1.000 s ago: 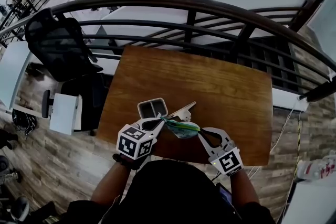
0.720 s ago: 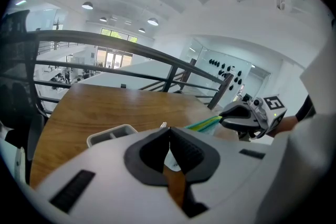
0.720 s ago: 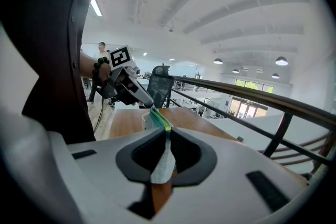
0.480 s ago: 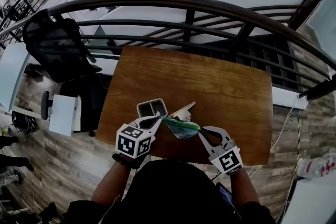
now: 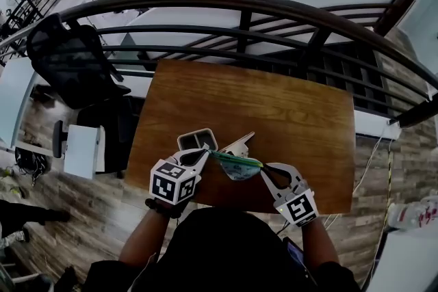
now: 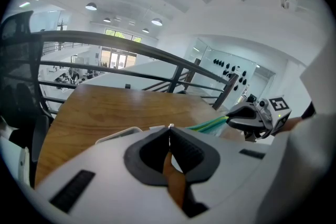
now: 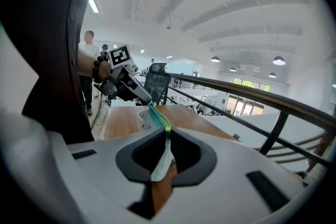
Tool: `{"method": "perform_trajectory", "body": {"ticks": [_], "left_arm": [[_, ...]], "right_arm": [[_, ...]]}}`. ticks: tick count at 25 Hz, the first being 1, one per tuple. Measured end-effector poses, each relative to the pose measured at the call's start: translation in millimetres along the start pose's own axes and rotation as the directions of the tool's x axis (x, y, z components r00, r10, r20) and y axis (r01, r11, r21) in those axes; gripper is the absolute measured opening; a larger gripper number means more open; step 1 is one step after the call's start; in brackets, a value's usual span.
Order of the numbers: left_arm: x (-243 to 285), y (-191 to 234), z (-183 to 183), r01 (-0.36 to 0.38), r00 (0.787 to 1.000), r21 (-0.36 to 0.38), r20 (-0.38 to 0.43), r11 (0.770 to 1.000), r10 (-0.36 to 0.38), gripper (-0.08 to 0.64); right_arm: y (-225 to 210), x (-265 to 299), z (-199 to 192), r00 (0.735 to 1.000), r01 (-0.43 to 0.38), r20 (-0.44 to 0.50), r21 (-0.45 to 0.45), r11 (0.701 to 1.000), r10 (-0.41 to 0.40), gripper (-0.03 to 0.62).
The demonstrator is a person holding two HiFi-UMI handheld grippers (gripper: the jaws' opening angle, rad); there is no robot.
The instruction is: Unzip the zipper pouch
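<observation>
A translucent, green-edged zipper pouch [image 5: 237, 166], contents unclear, is pinched at lower centre by the closed fingers of the left gripper [image 5: 207, 154] and right gripper [image 5: 263, 170], beside a white divided box [image 5: 198, 140].

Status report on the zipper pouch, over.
Left gripper jaws shut on one end of the clear green-zippered pouch. Right gripper jaws shut on the other end. Pouch stretched between them above the brown wooden table; nothing blocking.
</observation>
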State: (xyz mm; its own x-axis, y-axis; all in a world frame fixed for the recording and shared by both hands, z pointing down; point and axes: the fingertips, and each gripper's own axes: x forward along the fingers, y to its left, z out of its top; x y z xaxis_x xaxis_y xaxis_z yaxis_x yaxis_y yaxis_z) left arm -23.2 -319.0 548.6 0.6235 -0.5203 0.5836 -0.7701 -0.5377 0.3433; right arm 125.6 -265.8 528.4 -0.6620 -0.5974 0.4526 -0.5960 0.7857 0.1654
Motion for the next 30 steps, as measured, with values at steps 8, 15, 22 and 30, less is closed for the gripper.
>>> {"method": "perform_trajectory", "body": {"ticks": [8,15,22,30], "left_arm": [[3,0,2,0.009,1.000,-0.020,0.008,1.000,-0.008,0.015],[7,-8,6,0.021,1.000,0.027,0.013,0.999,-0.021,0.018],[5,-20,13,0.058,0.998,0.046,0.029,0.997,-0.059,0.137],[-4,-13,17,0.041,0.995,0.033,0.086,0.999,-0.044,0.135]], "right_arm": [[-6,-2,-2,1.000,0.028,-0.008,0.004,1.000,-0.028,0.026],[-15,-5,-6,0.998,0.063,-0.019,0.017,0.998,-0.063,0.028],[-29,-9,-13,0.992,0.121,-0.049,0.014,0.993,-0.120,0.069],[-30,-8,0,0.990,0.138,-0.010,0.005,0.990,-0.138,0.118]]}}
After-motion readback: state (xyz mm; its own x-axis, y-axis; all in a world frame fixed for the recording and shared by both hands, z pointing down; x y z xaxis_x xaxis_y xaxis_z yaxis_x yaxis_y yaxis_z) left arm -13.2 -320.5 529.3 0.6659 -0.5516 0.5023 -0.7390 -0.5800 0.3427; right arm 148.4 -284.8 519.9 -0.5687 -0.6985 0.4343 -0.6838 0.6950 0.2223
